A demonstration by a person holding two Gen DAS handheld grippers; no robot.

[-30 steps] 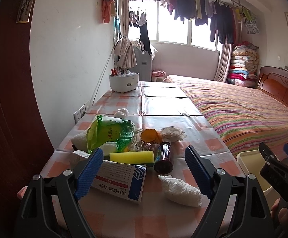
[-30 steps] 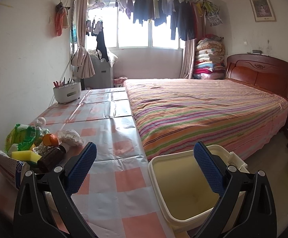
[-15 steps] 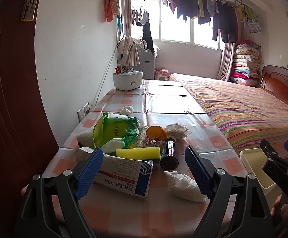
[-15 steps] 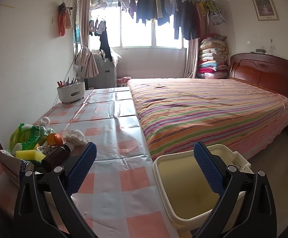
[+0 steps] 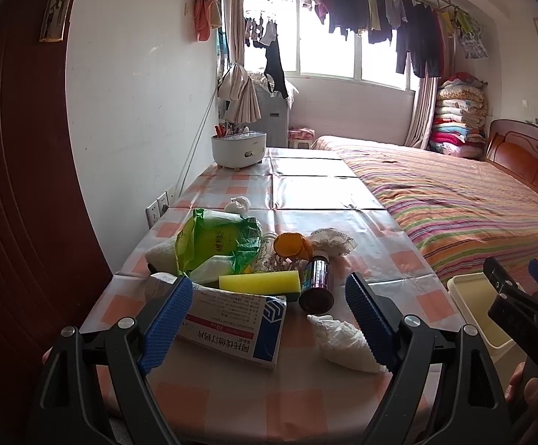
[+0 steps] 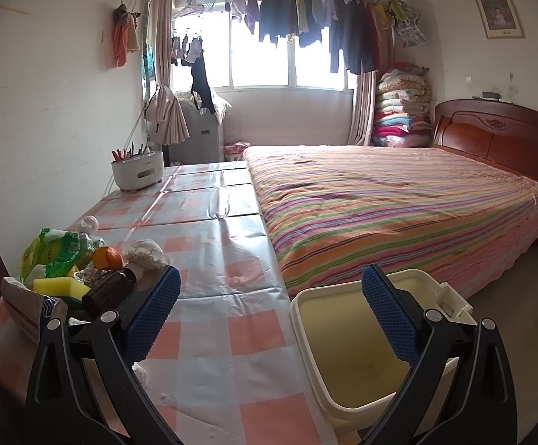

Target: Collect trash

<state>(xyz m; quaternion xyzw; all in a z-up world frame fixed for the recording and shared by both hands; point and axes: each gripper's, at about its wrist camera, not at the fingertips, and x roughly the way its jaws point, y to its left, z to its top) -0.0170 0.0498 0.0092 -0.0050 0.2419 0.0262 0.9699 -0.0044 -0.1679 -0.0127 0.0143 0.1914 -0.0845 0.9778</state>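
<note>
A heap of trash lies on the checked table [image 5: 317,193]: a white medicine box [image 5: 232,324], a yellow sponge [image 5: 259,282], a brown bottle [image 5: 317,282], a green bag [image 5: 217,243], an orange cap [image 5: 287,244] and a crumpled white tissue [image 5: 346,341]. My left gripper [image 5: 267,322] is open and empty, just short of the box and tissue. My right gripper [image 6: 271,313] is open and empty, above the table's right edge and the cream bin [image 6: 365,337]. The heap shows in the right wrist view too [image 6: 65,270].
A white pen holder [image 5: 238,149] stands at the table's far end. A striped bed [image 6: 398,204] runs along the table's right side. The wall with a socket [image 5: 156,209] is on the left. The right gripper shows in the left wrist view [image 5: 521,296].
Both grippers have drawn back and risen slightly; the heap and bin sit a little lower and farther in view. Jaws stay open. Nothing on the table has moved.
</note>
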